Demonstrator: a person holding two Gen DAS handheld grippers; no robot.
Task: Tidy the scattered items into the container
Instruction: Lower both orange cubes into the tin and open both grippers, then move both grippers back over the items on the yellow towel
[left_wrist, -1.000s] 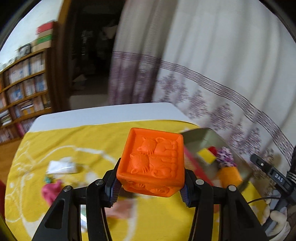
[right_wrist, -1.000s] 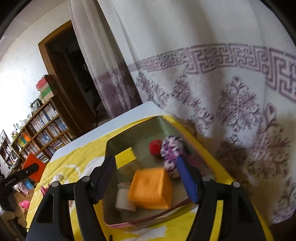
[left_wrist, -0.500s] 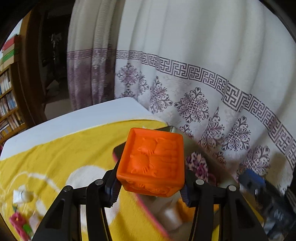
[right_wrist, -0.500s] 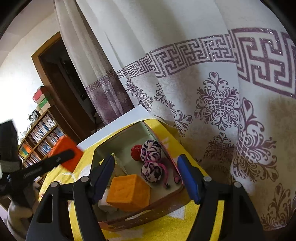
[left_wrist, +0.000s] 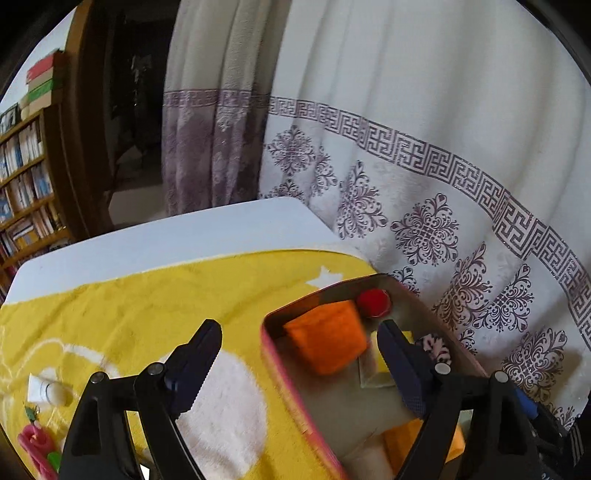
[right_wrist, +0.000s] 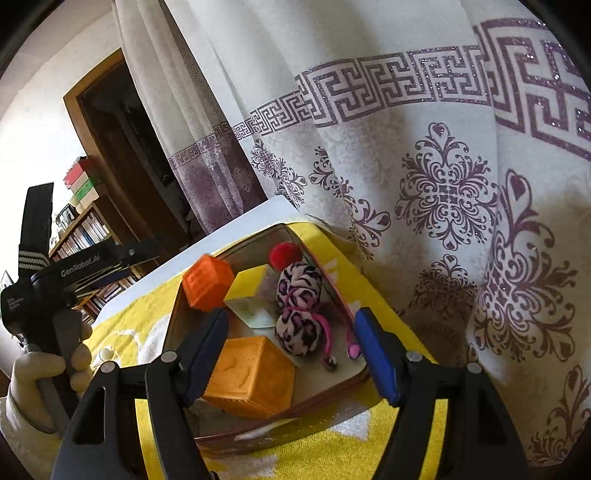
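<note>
My left gripper (left_wrist: 299, 332) hangs over the near-left corner of the metal tin (left_wrist: 284, 373), its jaws opening with nothing pressed between them. The orange embossed cube (left_wrist: 325, 339) is free of the pads and blurred inside the tin; in the right wrist view the orange cube (right_wrist: 208, 282) lies tilted in the far-left corner. Also in the tin (right_wrist: 280, 428) are a red ball (right_wrist: 284, 254), a yellow block (right_wrist: 251, 291), a leopard-print fabric toy (right_wrist: 299, 317) and a paler orange cube (right_wrist: 247, 373). My right gripper (right_wrist: 291, 325) stands open above the tin's near side, holding nothing.
The tin sits on a yellow towel (left_wrist: 147, 306) at the table's right end, close against a patterned curtain (left_wrist: 424, 229). A white item (left_wrist: 48, 387) and a pink-and-green item (left_wrist: 35, 443) lie on the towel to the left. A gloved hand (right_wrist: 48, 365) holds the left gripper.
The left gripper swung right over the tin, opened and let go of the orange cube, which now lies in the tin. The right gripper stayed nearly still.
</note>
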